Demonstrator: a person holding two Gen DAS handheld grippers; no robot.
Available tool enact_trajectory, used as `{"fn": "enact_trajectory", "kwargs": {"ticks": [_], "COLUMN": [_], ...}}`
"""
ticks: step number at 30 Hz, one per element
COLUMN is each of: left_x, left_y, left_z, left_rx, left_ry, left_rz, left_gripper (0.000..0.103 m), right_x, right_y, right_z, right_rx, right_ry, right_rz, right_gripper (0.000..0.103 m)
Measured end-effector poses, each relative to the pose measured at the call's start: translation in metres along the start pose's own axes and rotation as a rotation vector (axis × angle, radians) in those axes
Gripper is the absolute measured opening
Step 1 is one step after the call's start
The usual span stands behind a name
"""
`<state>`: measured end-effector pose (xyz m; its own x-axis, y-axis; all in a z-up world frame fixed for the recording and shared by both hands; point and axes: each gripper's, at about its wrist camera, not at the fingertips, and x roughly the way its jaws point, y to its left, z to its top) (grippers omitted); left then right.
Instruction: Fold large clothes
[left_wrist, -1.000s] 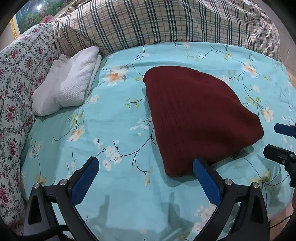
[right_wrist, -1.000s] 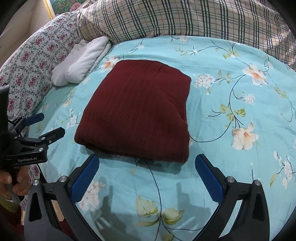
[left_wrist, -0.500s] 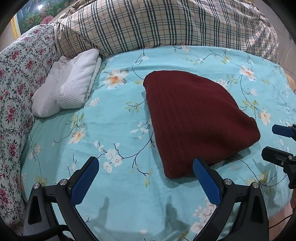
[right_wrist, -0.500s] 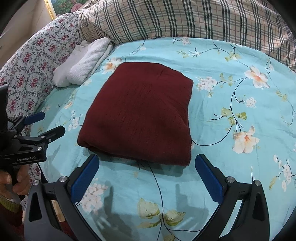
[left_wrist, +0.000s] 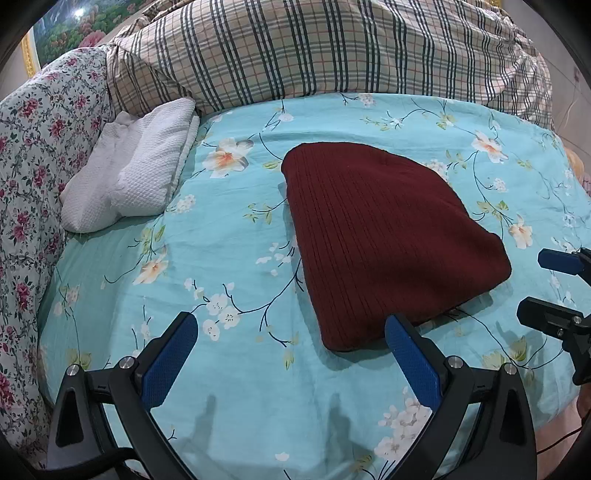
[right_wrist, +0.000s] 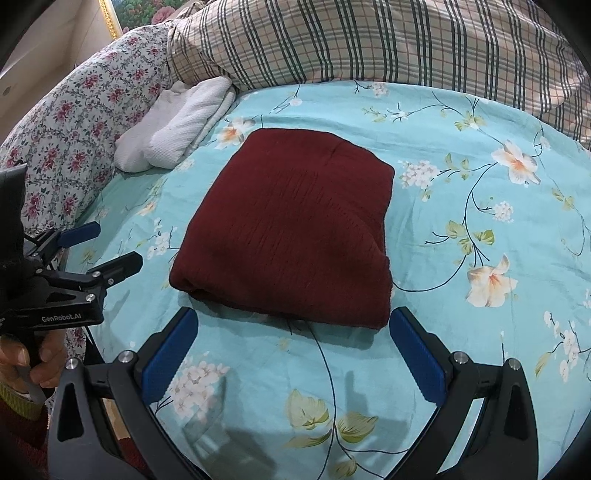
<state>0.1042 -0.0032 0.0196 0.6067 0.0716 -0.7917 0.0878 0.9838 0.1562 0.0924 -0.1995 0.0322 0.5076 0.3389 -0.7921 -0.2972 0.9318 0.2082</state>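
Item: dark red garment (left_wrist: 384, 240), folded into a compact block, lying centre frame on the floral bed sheet (left_wrist: 229, 258); risk, as a judgement: a claw catching its near edge would drag the top layer and undo the fold, which looks finished, though the far side is poorly seen. Left claw (left_wrist: 291, 354), lower frame: wide, empty, touching nothing. Right claw (right_wrist: 295, 350), likewise wide, empty, just short of the garment's near edge.

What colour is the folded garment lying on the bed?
The folded garment is dark maroon, with a fine ribbed texture; the right wrist view shows it best.
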Motion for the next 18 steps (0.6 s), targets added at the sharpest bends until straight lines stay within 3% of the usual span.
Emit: {"fn": "enact_trajectory", "kwargs": {"ticks": [18], "left_x": [-0.0084], "left_y": [-0.0008], "left_z": [-0.0039], "left_rx": [0.0], "left_ry": [-0.009], "left_rz": [-0.004], "left_gripper": [0.102], "right_x": [-0.0042], "right_y": [0.0026], "right_z": [-0.0022], "right_rx": [-0.007], "right_ry": [-0.006], "right_rz": [-0.001], "right_gripper": [0.103]}}
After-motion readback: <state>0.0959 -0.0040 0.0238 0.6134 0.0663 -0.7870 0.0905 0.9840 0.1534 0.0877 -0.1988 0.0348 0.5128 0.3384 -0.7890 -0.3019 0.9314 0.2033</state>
